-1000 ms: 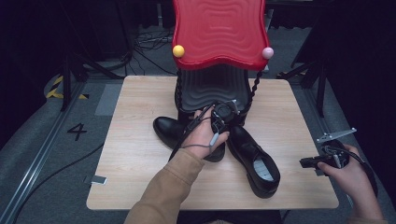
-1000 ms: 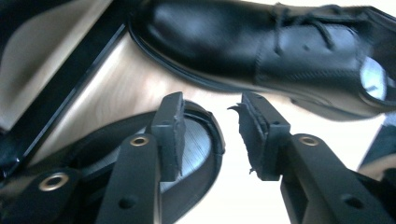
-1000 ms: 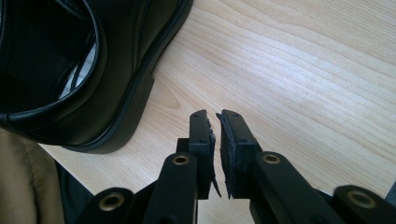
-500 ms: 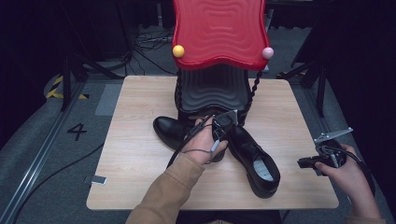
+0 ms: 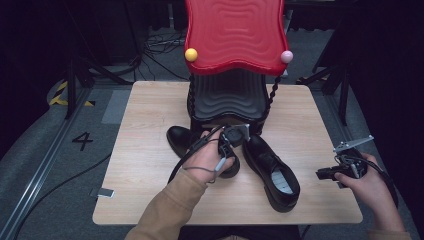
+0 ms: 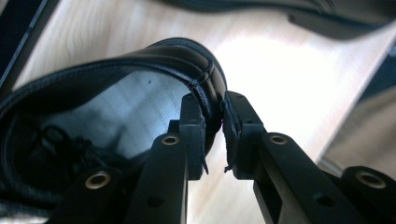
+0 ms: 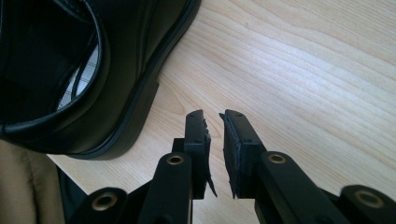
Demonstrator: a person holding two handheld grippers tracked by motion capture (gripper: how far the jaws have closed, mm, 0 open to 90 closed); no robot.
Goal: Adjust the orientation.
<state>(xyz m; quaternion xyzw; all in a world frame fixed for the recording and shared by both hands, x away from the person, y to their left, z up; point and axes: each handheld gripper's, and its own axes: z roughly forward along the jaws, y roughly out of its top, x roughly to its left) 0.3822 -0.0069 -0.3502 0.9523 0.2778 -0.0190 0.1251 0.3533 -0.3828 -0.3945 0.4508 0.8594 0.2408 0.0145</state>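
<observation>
Shoes: two, black, laced, on wooden table (image 5: 150,125).
Right shoe (image 5: 272,170): long axis diagonal, heel toward near-right edge, toe toward table centre.
Left shoe (image 5: 181,139): mid-table, partly under hand; heading unclear.
Left gripper (image 6: 214,122): jaws clamped on left shoe's heel collar.
Right gripper (image 7: 214,122): jaws nearly closed, narrow gap, empty, over bare wood beside right shoe's heel.

Light wooden table (image 5: 145,165), 2 black shoes (image 5: 274,172), black ribbed stand (image 5: 227,100)
</observation>
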